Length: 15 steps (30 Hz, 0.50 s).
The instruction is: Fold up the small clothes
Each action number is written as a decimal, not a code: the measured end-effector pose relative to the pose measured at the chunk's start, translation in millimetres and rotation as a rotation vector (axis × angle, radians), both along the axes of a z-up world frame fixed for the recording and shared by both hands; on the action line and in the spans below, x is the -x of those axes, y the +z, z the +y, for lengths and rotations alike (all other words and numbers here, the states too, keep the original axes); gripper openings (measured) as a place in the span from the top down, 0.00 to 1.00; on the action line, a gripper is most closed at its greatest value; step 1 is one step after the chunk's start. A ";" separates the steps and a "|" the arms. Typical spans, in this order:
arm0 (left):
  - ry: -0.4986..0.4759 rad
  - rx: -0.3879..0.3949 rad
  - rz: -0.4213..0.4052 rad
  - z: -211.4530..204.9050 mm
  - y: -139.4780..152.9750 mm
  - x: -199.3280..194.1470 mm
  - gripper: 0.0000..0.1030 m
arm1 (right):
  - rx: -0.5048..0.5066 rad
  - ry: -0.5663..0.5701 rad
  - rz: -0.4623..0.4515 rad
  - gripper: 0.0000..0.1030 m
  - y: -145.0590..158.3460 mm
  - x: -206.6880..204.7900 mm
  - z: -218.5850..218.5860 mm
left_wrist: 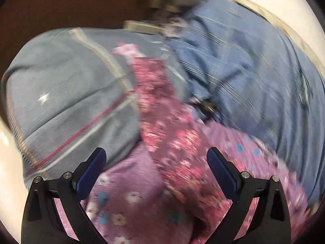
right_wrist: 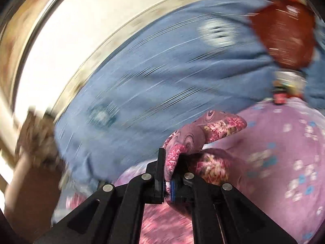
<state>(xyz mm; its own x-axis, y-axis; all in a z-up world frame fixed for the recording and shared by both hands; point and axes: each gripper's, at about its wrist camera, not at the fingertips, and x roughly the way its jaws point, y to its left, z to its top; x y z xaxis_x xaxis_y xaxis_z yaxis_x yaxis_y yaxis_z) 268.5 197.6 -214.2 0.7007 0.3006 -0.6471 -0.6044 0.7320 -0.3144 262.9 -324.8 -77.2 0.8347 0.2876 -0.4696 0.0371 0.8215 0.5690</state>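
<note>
A maroon floral garment (left_wrist: 162,118) lies in a strip across a lilac cloth with small flowers (left_wrist: 126,183). My left gripper (left_wrist: 156,162) is open and empty just above both. My right gripper (right_wrist: 169,166) is shut on a bunched edge of the maroon floral garment (right_wrist: 203,134) and holds it raised over the lilac cloth (right_wrist: 284,142). Both views are motion-blurred.
A grey striped garment (left_wrist: 67,101) lies at the left. A blue cloth (left_wrist: 254,71) covers the right and shows in the right wrist view (right_wrist: 162,77). A red object (right_wrist: 282,34) sits at upper right. A white surface with a rim (right_wrist: 71,46) lies beyond.
</note>
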 end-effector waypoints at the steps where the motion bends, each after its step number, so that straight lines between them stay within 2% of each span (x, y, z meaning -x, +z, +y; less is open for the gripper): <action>1: 0.033 0.036 -0.018 8.5 -2.5 5.5 0.03 | 0.023 0.051 0.017 0.97 -3.4 -2.9 25.5; 3: 0.077 0.101 -0.024 21.9 -8.6 12.1 0.03 | 0.071 0.144 0.064 0.97 -22.3 -13.5 76.0; 6: 0.076 0.101 0.014 27.6 -13.6 11.1 0.03 | 0.072 0.330 0.213 0.90 -74.6 -32.8 142.5; 7: 0.073 0.086 0.022 27.1 -13.5 10.8 0.03 | 0.057 0.396 0.280 0.81 -92.4 -35.8 162.1; 8: 0.065 0.064 0.024 25.1 -12.2 10.0 0.03 | 0.041 0.459 0.337 0.62 -110.2 -37.9 177.6; 9: 0.059 0.052 0.022 23.6 -11.2 10.9 0.03 | 0.036 0.504 0.374 0.53 -122.7 -39.1 188.1; 10: 0.048 0.034 0.020 21.5 -9.7 12.1 0.03 | 0.051 0.524 0.387 0.47 -129.9 -32.0 196.0; 12: 0.005 0.007 0.022 12.9 -6.8 8.7 0.03 | 0.092 0.559 0.356 0.47 -135.0 -18.7 198.9; 13: -0.019 0.003 0.022 7.9 -6.0 7.2 0.03 | 0.085 0.577 0.317 0.47 -132.4 -12.5 192.5; 15: -0.068 0.000 0.019 -2.5 -5.3 2.7 0.03 | 0.031 0.595 0.257 0.39 -126.0 -0.4 173.2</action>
<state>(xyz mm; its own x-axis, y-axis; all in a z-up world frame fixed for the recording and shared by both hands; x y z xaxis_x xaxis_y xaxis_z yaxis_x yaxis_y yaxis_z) 265.8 195.1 -219.5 0.7067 0.2524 -0.6609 -0.5594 0.7714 -0.3035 263.3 -151.6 -203.2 0.3964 0.6496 -0.6487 -0.2975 0.7594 0.5786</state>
